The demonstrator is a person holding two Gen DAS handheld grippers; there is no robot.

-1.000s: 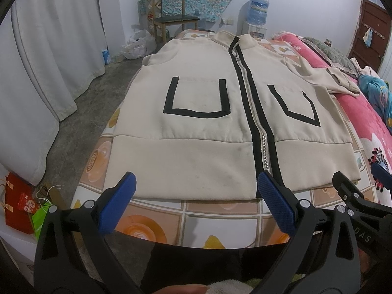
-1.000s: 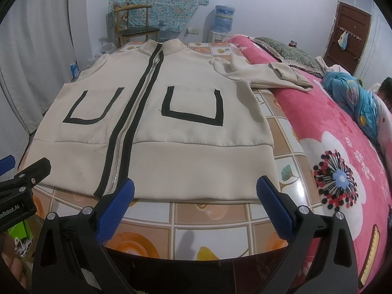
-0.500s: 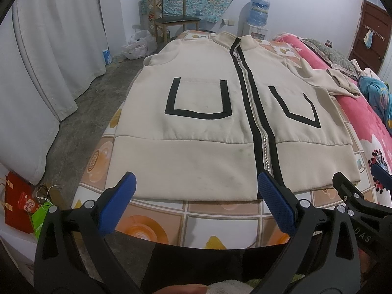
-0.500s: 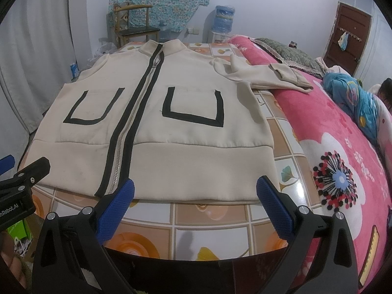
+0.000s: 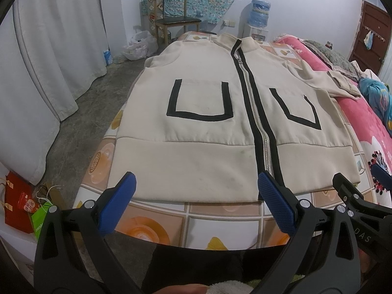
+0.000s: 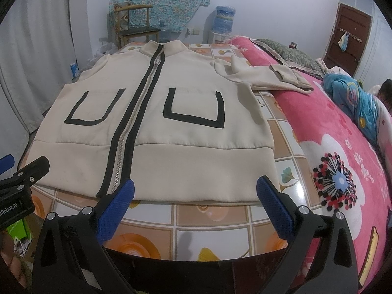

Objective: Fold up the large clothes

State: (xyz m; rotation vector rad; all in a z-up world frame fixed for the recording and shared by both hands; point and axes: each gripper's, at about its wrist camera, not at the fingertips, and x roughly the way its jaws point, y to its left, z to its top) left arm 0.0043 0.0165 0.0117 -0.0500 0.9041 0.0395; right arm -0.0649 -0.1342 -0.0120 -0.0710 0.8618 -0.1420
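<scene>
A cream zip jacket (image 5: 196, 112) with black trim and two black-outlined pockets lies flat, front up, on a tiled-pattern table; it also shows in the right wrist view (image 6: 171, 127). Its right sleeve (image 6: 274, 78) stretches out toward the pink bedding. Its left sleeve is not seen. My left gripper (image 5: 196, 193) is open and empty, just short of the hem's left half. My right gripper (image 6: 196, 196) is open and empty, just short of the hem's right half. Each gripper shows at the edge of the other's view.
The table (image 5: 220, 220) has an orange and white tile pattern. Pink flowered bedding (image 6: 343, 159) lies to the right. A white curtain (image 5: 49, 49), a wooden chair (image 5: 174, 22), a water dispenser (image 5: 259, 17) and bags on the floor (image 5: 22, 208) stand to the left and behind.
Both grippers have edged slightly forward toward the jacket's hem. The jacket has not moved and both grippers stay open.
</scene>
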